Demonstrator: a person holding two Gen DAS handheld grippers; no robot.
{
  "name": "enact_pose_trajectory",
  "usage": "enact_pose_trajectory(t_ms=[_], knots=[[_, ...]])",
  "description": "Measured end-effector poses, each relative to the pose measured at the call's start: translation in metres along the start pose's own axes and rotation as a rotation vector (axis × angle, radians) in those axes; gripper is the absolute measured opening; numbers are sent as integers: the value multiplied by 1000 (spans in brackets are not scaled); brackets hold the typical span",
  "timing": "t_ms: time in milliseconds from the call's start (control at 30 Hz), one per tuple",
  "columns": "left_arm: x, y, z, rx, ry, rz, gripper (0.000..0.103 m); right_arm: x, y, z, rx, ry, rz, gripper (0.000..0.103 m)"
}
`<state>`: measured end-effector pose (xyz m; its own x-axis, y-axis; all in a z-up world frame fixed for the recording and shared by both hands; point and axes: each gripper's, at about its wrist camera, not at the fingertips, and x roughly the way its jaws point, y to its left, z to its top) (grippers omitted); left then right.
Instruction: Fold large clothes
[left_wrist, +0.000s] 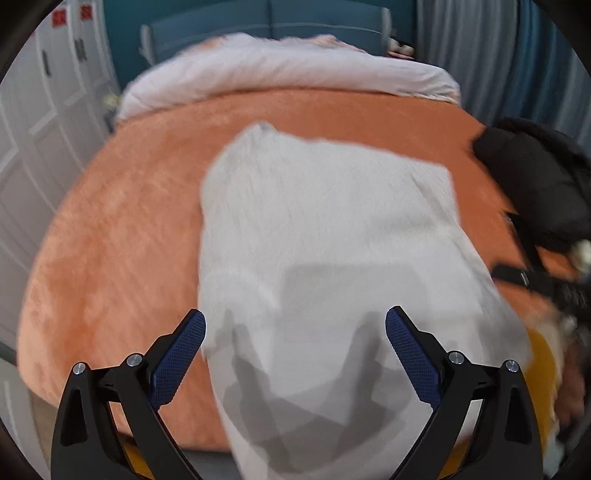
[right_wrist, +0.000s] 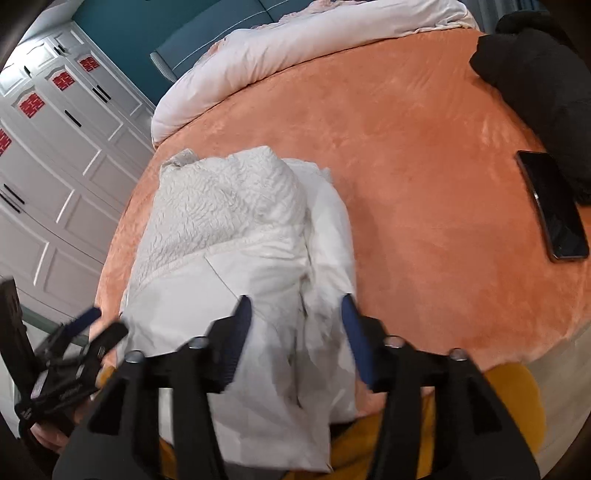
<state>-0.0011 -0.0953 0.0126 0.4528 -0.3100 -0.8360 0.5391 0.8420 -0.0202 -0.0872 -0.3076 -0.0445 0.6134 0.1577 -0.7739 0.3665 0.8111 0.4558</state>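
Note:
A large white garment (left_wrist: 325, 236) lies on the orange bed (left_wrist: 122, 206), its near end hanging over the bed's front edge. In the right wrist view the garment (right_wrist: 236, 236) is bunched, with a textured white part on top of smooth folds. My left gripper (left_wrist: 295, 332) is open, its blue pads on either side of the garment's near end, holding nothing. My right gripper (right_wrist: 295, 314) is open over the garment's near right part. The left gripper also shows at the lower left of the right wrist view (right_wrist: 74, 339).
A black garment (right_wrist: 535, 85) lies at the bed's right side with a dark phone (right_wrist: 554, 210) beside it. A pale rolled duvet (right_wrist: 295, 48) lies across the far end. White wardrobe doors (right_wrist: 55, 166) stand to the left. Yellow clothing (right_wrist: 388, 435) shows near the front edge.

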Motion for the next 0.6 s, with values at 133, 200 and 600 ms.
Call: enact_pose_trajectory(t_ms=[133,200,600], knots=[[-18,21,-52,55,102,-88,97,5,-11,-4,32,35,64,62],[-19,25,-74,79,140,-113,97,8,-9,-1,39,67,80,68],[23,37,-63,65,128,-30,61,-26,28,25,42,-69,209,5]])
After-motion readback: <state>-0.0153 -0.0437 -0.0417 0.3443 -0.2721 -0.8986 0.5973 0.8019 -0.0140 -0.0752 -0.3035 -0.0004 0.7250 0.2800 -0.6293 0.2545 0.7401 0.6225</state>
